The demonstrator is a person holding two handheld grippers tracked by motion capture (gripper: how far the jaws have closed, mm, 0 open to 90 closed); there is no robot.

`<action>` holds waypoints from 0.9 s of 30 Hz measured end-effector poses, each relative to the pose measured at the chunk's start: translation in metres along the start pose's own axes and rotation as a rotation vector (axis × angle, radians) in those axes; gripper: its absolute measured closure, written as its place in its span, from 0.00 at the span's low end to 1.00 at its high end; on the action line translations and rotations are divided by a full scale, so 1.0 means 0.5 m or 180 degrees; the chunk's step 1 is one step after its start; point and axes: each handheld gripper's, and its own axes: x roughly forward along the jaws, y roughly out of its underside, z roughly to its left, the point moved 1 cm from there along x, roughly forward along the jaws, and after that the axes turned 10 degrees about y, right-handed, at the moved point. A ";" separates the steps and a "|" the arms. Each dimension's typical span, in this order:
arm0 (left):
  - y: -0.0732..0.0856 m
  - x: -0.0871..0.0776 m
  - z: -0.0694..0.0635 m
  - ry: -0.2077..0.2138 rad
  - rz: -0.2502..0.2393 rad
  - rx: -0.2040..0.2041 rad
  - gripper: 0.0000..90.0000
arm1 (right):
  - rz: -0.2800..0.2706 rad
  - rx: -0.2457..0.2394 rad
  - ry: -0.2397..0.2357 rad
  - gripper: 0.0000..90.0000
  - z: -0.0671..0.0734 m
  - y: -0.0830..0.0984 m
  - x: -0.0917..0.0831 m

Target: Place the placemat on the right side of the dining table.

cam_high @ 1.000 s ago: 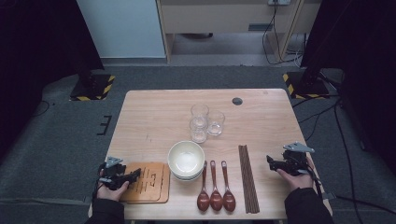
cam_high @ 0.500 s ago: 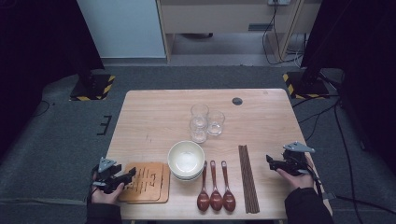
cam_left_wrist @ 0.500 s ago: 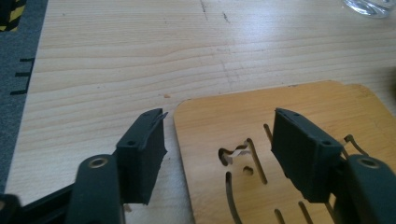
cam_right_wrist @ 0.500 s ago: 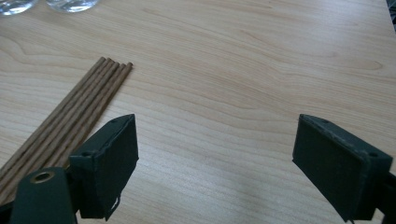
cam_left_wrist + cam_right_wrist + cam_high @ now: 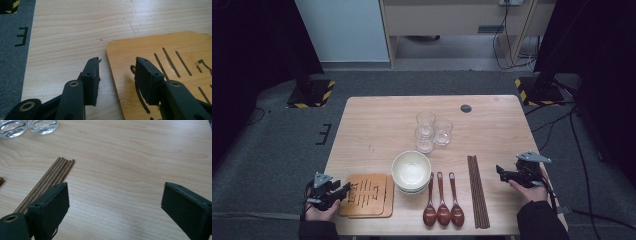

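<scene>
- We are bringing the left gripper [image 5: 343, 188] onto the left edge of the wooden mat [image 5: 368, 194], which is lying at the near left of the table [image 5: 377, 125], beside the stacked bowls [image 5: 411, 171].
- Its jaws have just been closing; they are now standing part-way open, straddling the mat's corner [image 5: 113, 48], one jaw over the mat, the other over bare table, neither pressing yet.
- The mat is stretching away to the right of this gripper, so the left hand [image 5: 321, 212] is far nearer.
- We are resting the right gripper [image 5: 502, 172] wide open just right of the chopsticks [image 5: 477, 191], gripping nothing.
</scene>
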 end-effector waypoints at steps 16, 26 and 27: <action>0.011 -0.002 0.018 -0.0003 0.0001 0.0021 0.60 | 0.0044 -0.0102 -0.0031 0.09 0.012 -0.001 0.002; 0.014 0.003 0.017 -0.0067 0.0047 0.0069 0.60 | 0.0024 -0.0090 -0.0055 0.10 0.011 -0.003 0.000; 0.014 0.004 0.017 -0.0077 0.0064 0.0070 0.60 | 0.0022 -0.0101 -0.0061 0.10 0.011 -0.003 -0.001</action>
